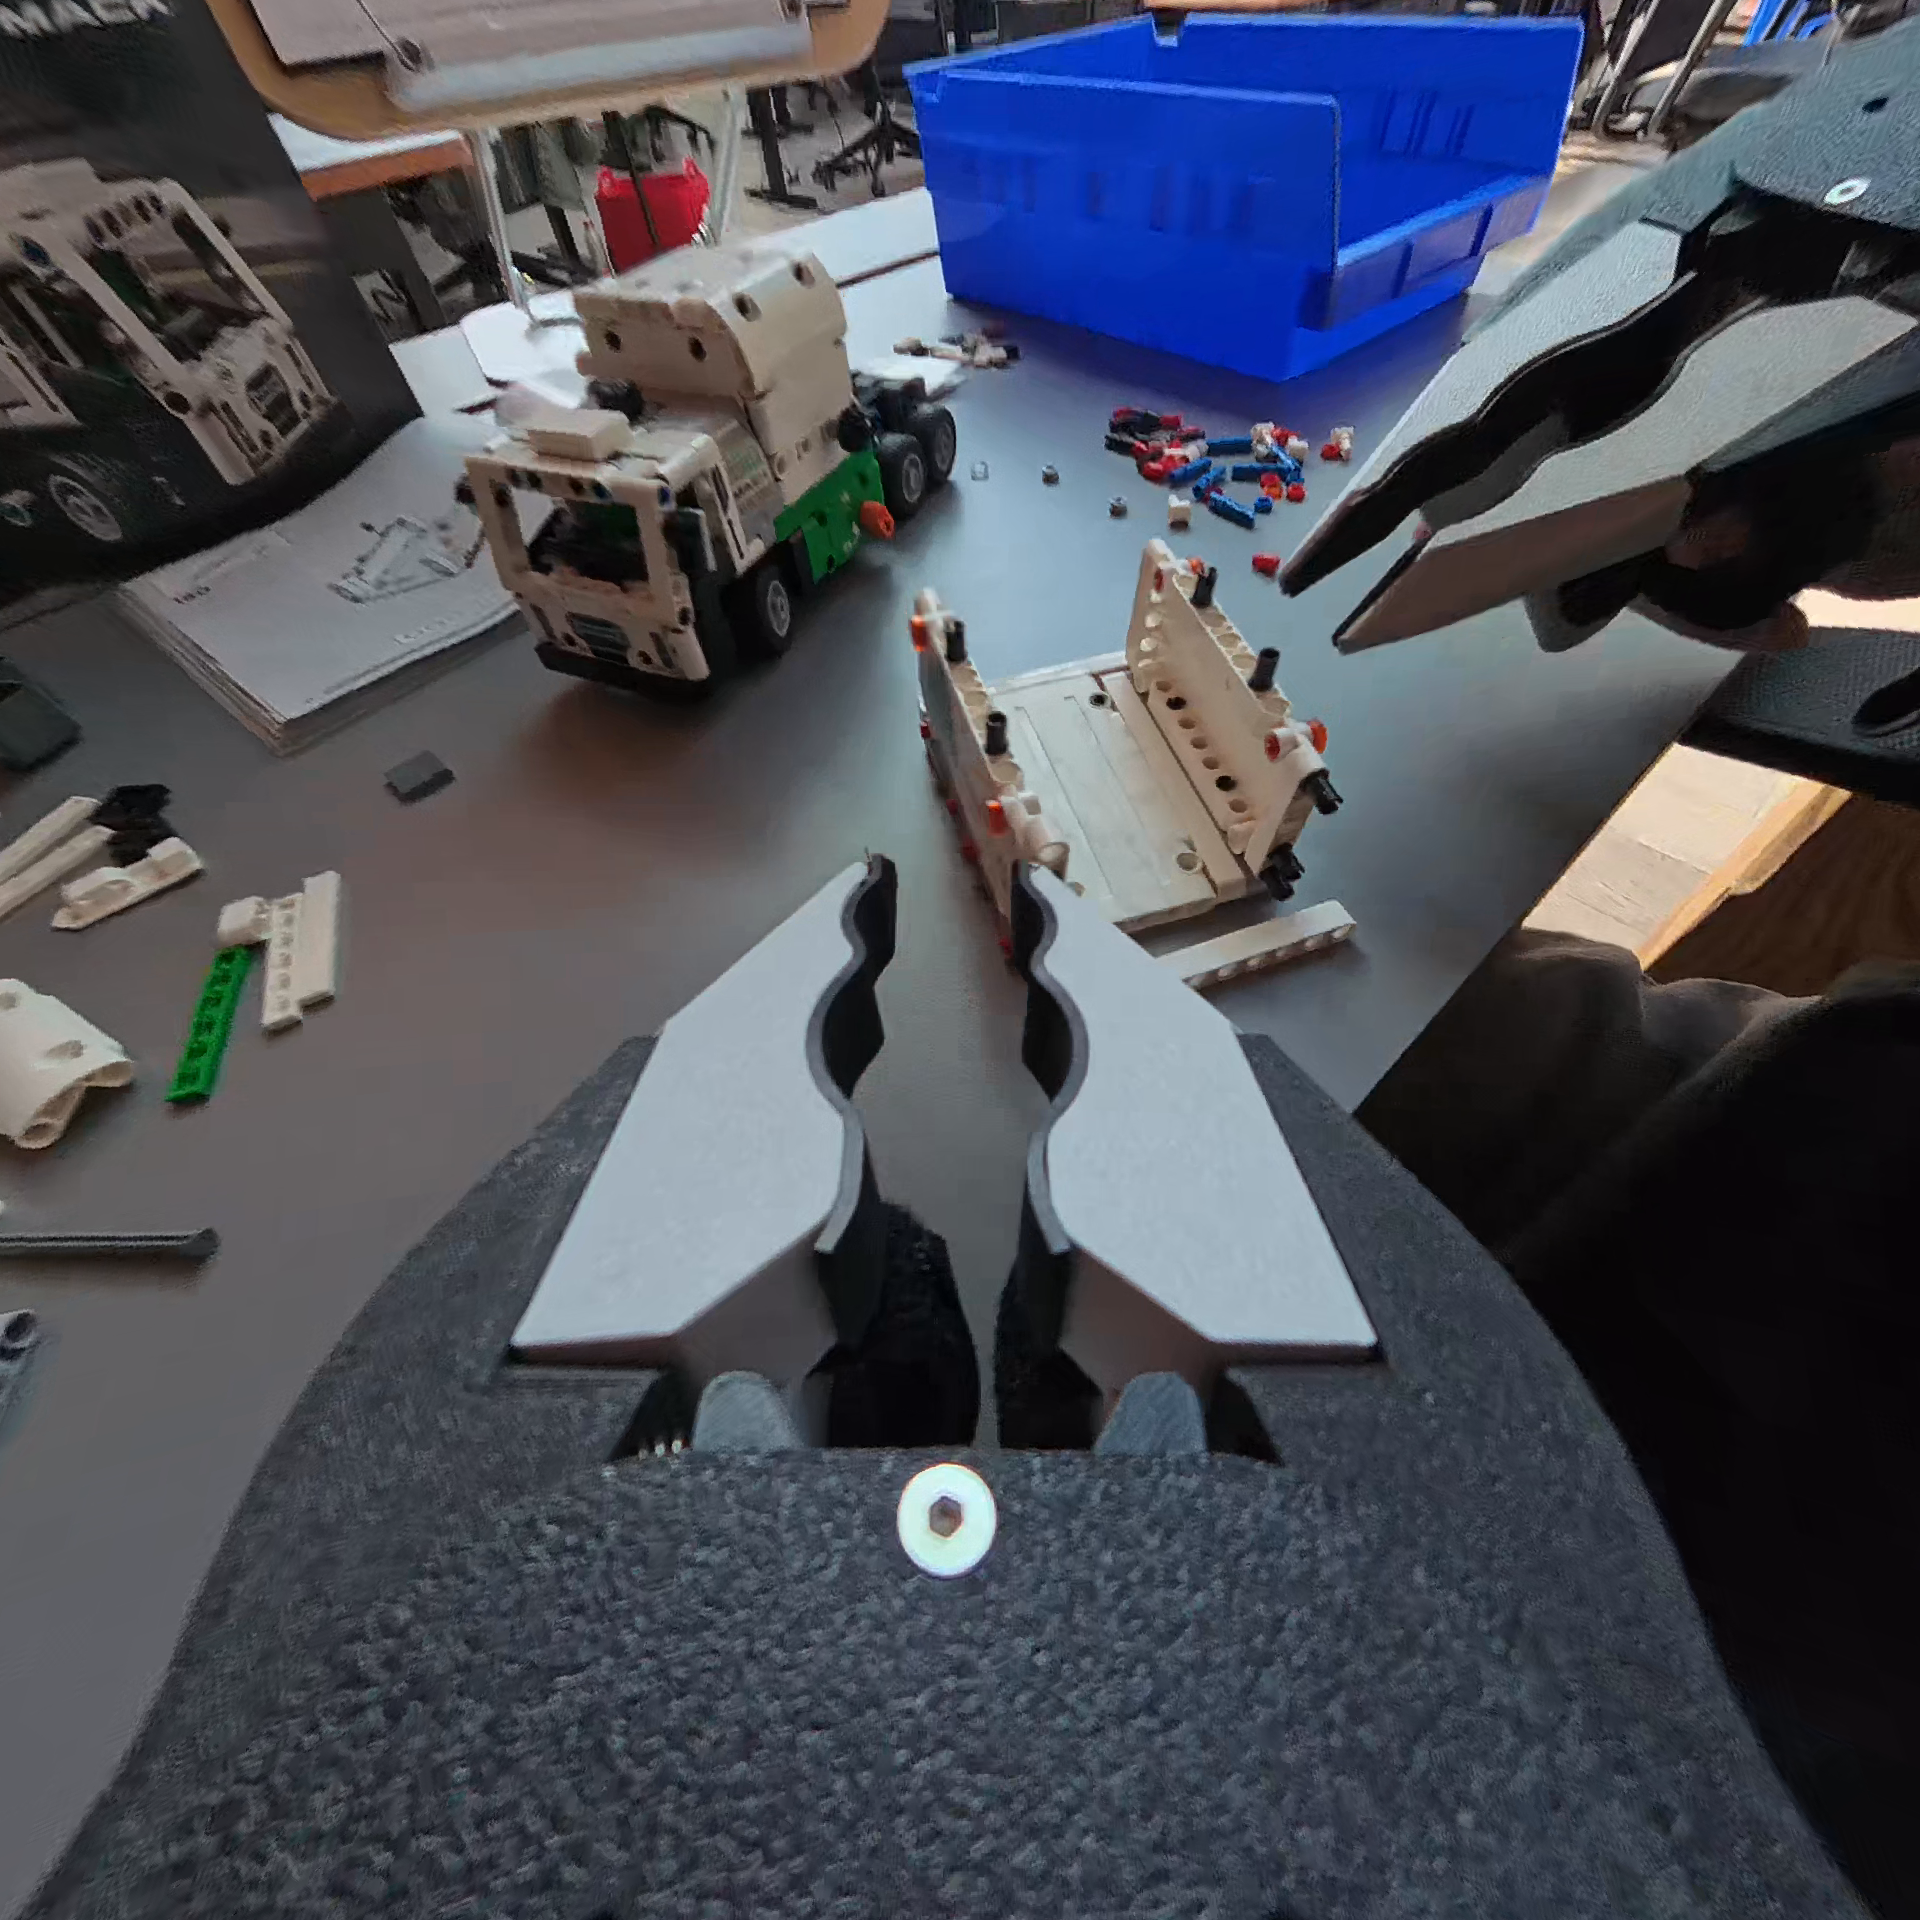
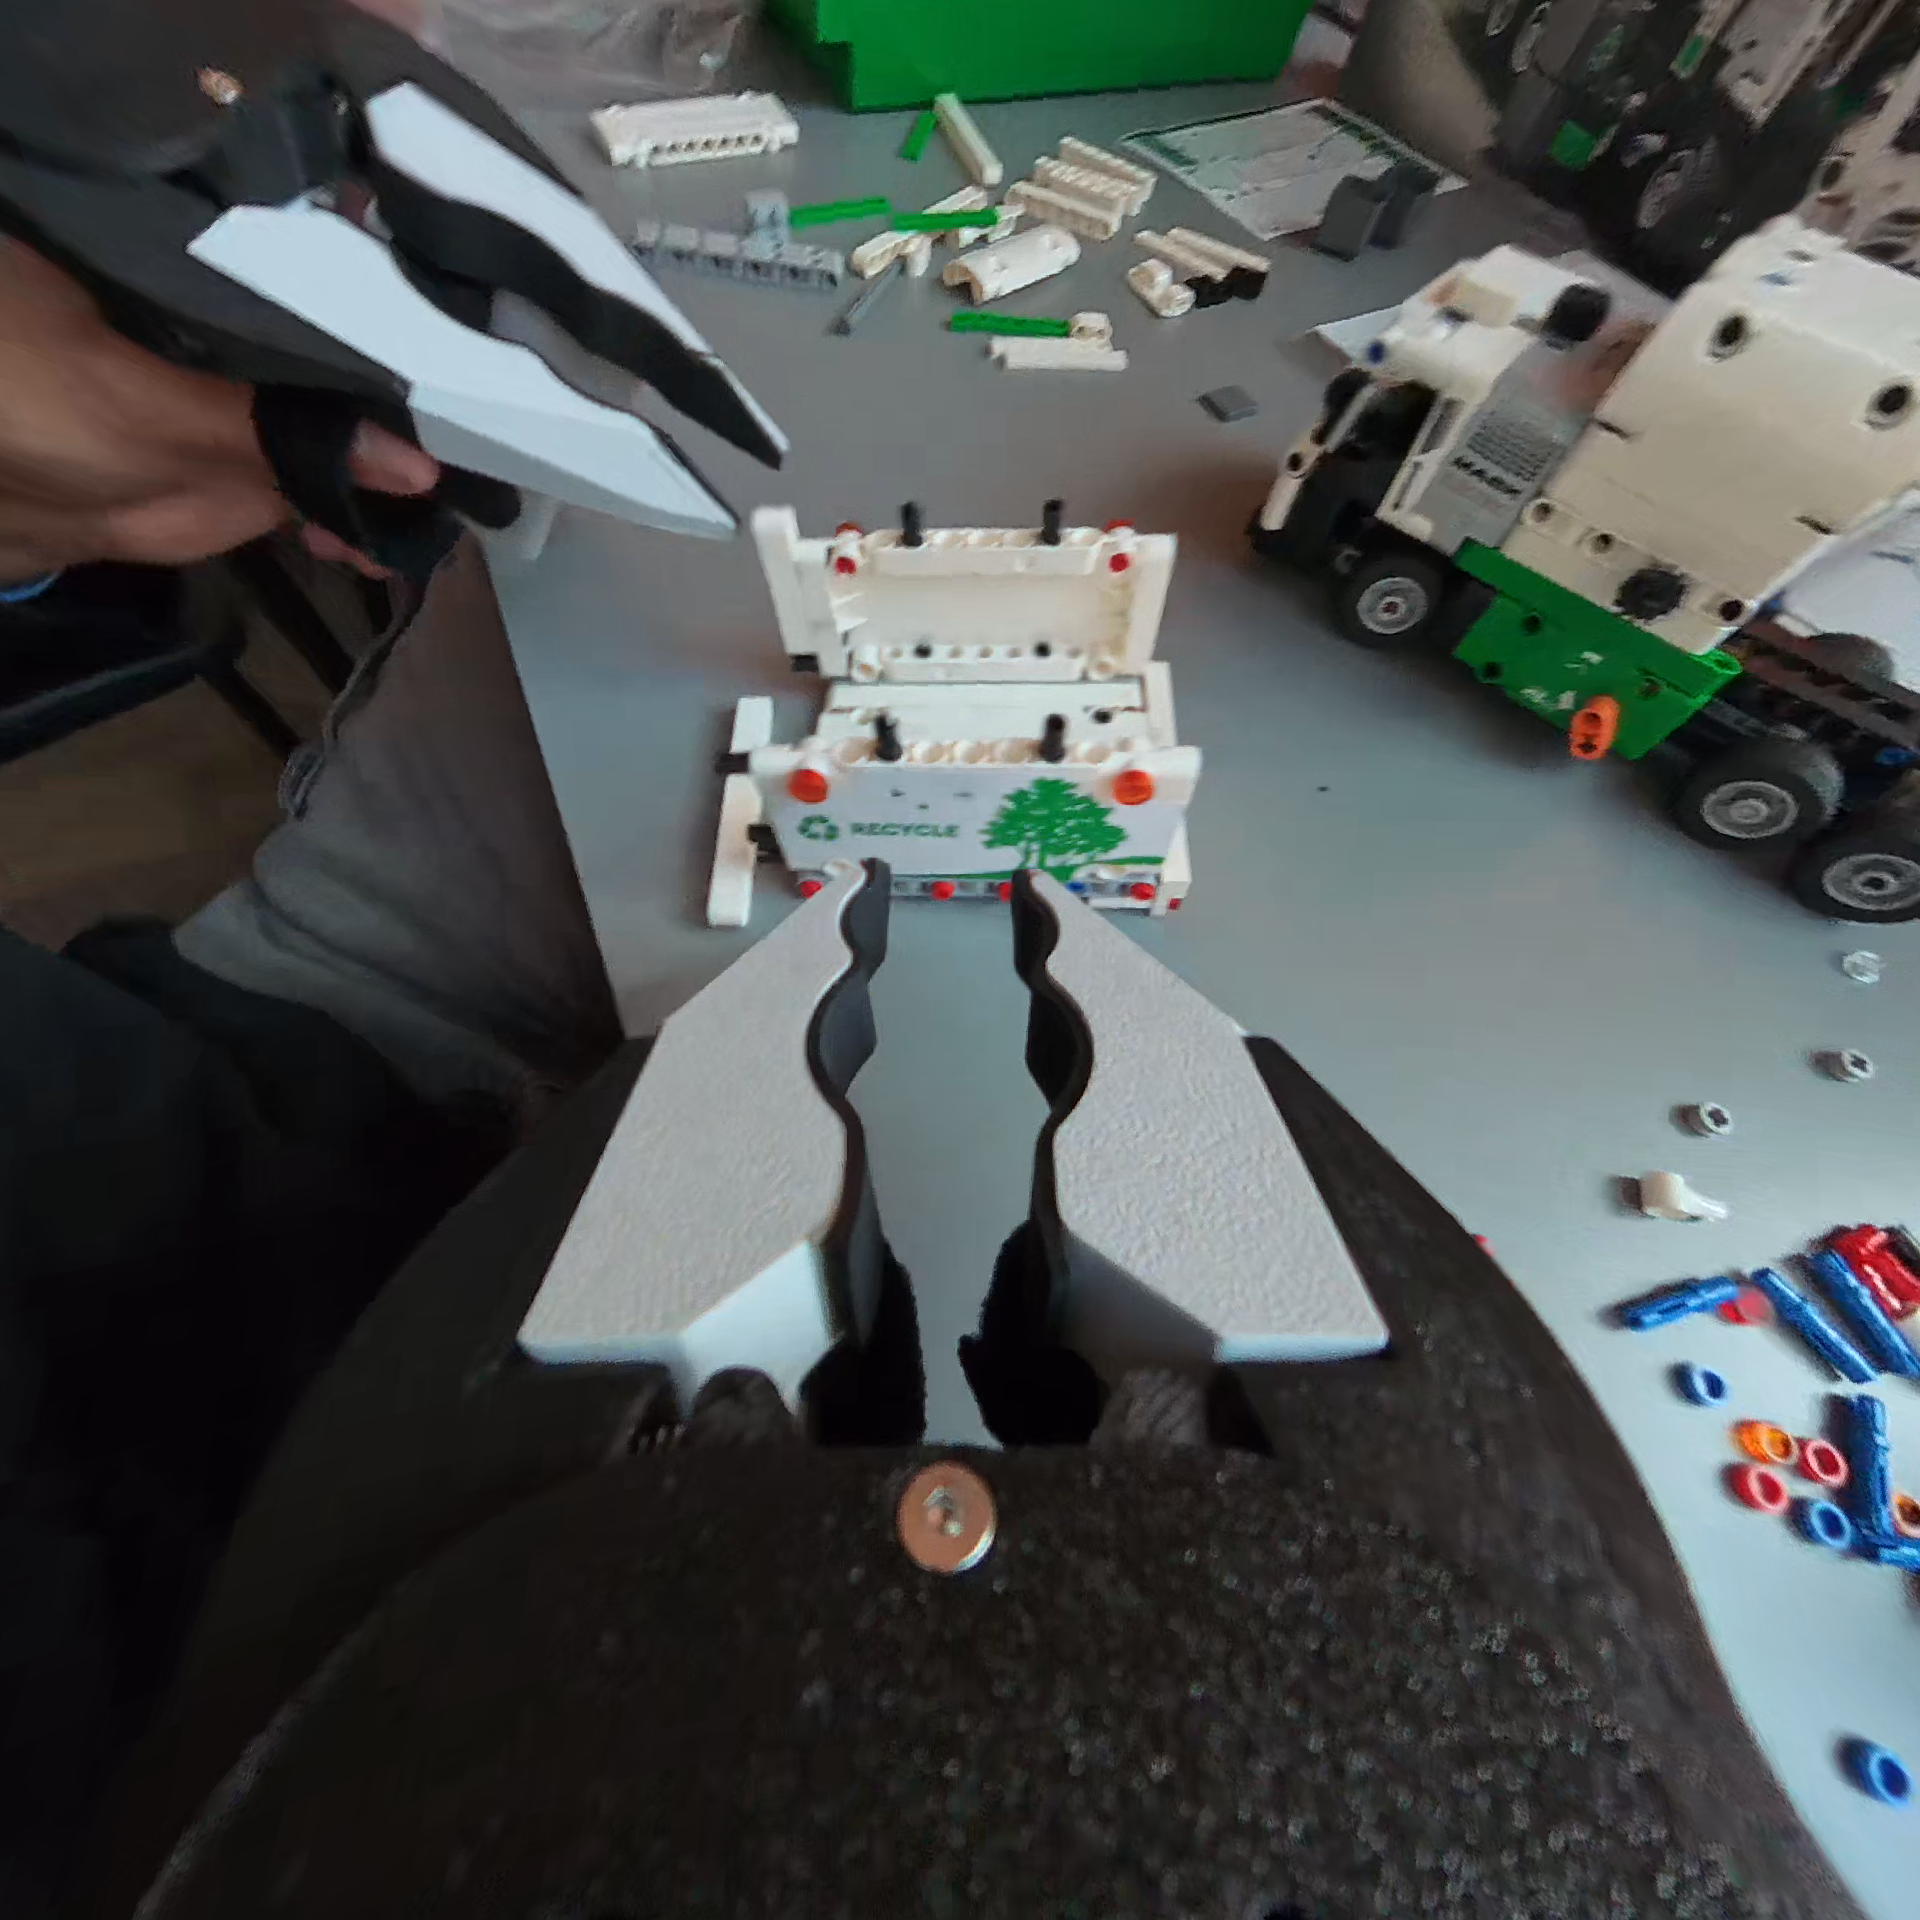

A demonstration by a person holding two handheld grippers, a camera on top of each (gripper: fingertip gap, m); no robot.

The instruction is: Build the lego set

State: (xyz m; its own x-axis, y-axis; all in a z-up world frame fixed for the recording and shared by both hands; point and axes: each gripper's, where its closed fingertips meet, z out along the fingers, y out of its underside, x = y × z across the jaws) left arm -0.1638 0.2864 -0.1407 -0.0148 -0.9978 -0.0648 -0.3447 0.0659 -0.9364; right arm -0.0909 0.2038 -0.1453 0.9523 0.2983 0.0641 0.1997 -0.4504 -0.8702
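Grey table (image 2: 1403, 987) strewn with bricks, blue plastic bin (image 1: 1236, 177) upper right; white green-printed brick box (image 2: 977, 821); both fingers spread, empty.

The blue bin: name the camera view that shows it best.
The left wrist view. There the blue bin stands whole at the far end of the table, its open front and inside plain. The right wrist view does not show it at all.

truck (image 2: 1621, 582) cut off, green box (image 2: 1039, 47) cropped
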